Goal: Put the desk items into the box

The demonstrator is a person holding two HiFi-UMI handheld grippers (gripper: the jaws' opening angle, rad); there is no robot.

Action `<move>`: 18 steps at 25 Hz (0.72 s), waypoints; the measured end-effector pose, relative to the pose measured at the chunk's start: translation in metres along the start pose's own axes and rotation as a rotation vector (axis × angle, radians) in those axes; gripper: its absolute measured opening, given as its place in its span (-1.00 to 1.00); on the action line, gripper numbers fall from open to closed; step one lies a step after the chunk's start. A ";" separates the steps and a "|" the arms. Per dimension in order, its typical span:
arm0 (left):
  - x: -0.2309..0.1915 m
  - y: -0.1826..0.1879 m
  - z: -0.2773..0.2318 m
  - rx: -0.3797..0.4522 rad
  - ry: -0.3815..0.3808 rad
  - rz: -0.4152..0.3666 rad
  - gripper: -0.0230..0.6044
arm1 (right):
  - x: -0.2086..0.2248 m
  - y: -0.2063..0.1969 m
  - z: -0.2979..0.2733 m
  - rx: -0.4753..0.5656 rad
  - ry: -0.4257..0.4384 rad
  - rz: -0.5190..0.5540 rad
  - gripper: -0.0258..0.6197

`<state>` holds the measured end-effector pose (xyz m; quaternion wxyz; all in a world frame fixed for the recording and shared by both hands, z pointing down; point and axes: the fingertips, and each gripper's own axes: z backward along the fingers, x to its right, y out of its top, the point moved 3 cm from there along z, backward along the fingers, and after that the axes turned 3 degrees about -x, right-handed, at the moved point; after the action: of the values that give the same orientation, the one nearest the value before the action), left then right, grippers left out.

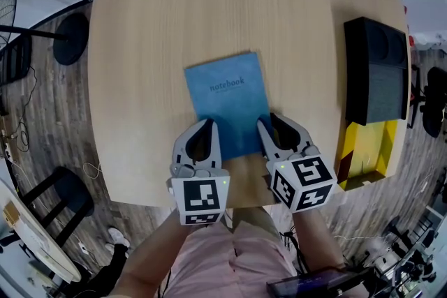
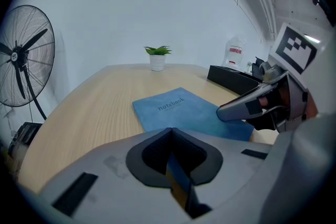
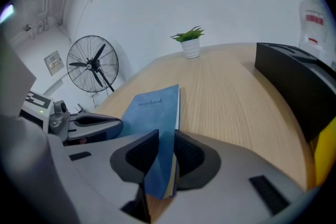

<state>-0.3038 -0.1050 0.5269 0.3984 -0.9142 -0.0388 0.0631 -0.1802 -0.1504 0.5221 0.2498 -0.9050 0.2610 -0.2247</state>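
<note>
One blue notebook [image 1: 227, 105], one black box [image 1: 374, 70] and one potted plant [image 2: 157, 57] are sitting on one table [image 1: 154, 45]. One fan [image 3: 93, 64] is standing nearby.

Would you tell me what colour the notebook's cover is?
The notebook is blue, clearest in the head view.

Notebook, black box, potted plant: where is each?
notebook [image 1: 227, 105], head view, middle of its blue cover.
black box [image 1: 355, 73], head view, its left wall.
potted plant [image 2: 157, 63], left gripper view, its white pot.

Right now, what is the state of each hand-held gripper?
Left hand-held gripper: closed on the blue notebook.
Right hand-held gripper: closed on the blue notebook too.
</note>
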 end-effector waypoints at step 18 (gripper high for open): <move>-0.004 0.009 0.034 0.093 -0.008 0.089 -0.89 | -0.043 0.028 0.039 0.141 0.144 -0.037 -0.85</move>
<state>-0.3127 -0.0870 0.4980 0.4373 -0.8952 0.0032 0.0860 -0.2019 -0.1328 0.4646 0.2894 -0.8712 0.2449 -0.3118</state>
